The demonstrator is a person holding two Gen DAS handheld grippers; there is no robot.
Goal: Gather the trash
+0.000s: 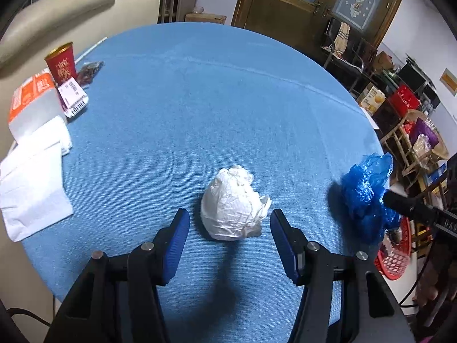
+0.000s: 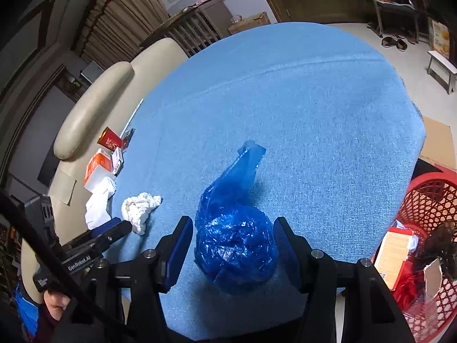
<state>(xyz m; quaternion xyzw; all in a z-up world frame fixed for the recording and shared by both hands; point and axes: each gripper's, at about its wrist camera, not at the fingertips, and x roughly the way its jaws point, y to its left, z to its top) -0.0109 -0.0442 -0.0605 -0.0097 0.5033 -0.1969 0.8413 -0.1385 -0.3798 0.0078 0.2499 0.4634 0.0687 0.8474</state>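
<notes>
The left gripper [image 1: 230,223] is held partly open astride a crumpled white paper ball [image 1: 232,203] on the blue counter [image 1: 228,100]; the pads are not seen touching it. The right gripper [image 2: 232,237] is likewise partly open around a bunched blue plastic bag [image 2: 235,245], contact not determinable. A red cup [image 1: 61,63] and cartons are located at the far left. A red basket [image 2: 428,208] is positioned right of the counter

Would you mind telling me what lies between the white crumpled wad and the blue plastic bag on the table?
Only bare blue tablecloth separates the white wad from the blue bag, as the left wrist view shows.
</notes>
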